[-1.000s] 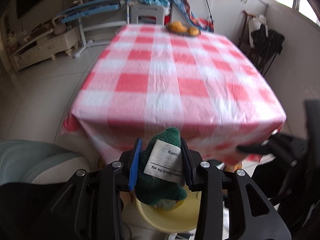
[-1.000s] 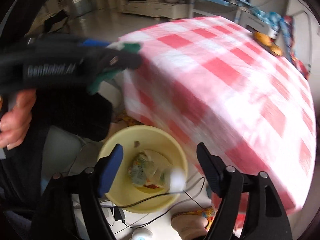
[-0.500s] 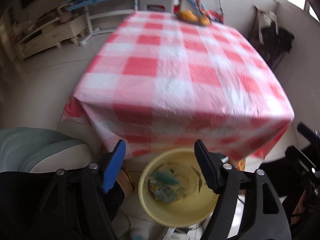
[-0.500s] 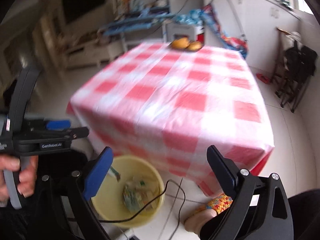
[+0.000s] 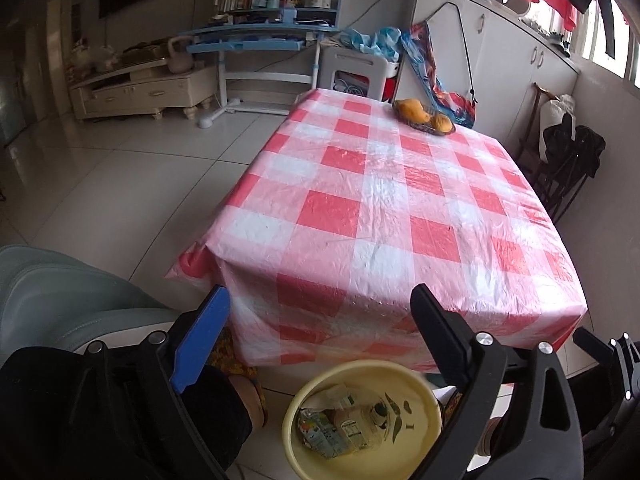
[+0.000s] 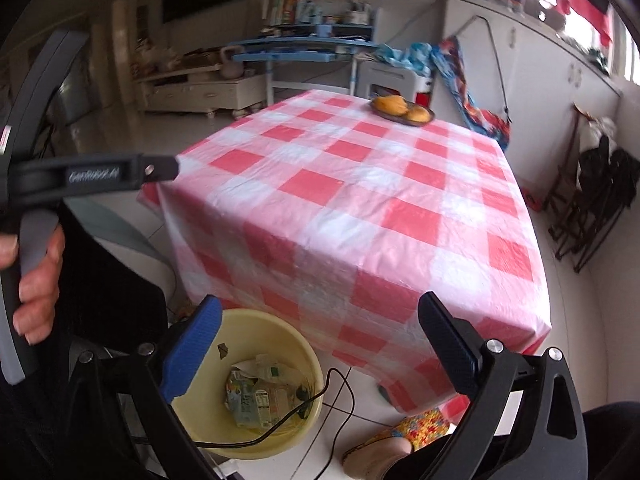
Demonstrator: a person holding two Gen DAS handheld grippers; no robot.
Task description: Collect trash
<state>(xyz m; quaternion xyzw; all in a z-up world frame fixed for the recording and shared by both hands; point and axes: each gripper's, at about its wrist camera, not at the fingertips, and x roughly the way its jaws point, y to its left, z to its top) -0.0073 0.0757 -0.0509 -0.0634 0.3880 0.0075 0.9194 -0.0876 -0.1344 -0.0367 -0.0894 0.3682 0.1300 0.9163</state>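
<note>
A yellow bin point(image 5: 294, 440) stands on the floor at the near edge of the table, right under my left gripper point(image 5: 319, 292). Its jaws are opening, with nothing between them. Crumpled cartons and a small bottle point(image 5: 340, 428) lie in the bin. In the right wrist view, the same bin point(image 6: 200, 416) and its trash point(image 6: 260, 392) sit low and left of my right gripper point(image 6: 319, 301), which is open and holds nothing. The table's red-and-white checked cloth point(image 5: 380, 208) is bare apart from a fruit plate point(image 5: 424, 118) at the far end.
A hand point(image 6: 36, 280) holds the left tool's black handle point(image 6: 92, 174) at the left. A black cable point(image 6: 340, 384) crosses the bin's rim. A slippered foot point(image 6: 416, 428) rests beside the bin. A grey-green chair point(image 5: 60, 292) is near left; black folding chairs point(image 6: 592, 208) stand right.
My left gripper let go of a green soft item with a white label, and its jaws spread wide. Both grippers rose and tilted up, so more of the table shows. The right jaws also widened.
</note>
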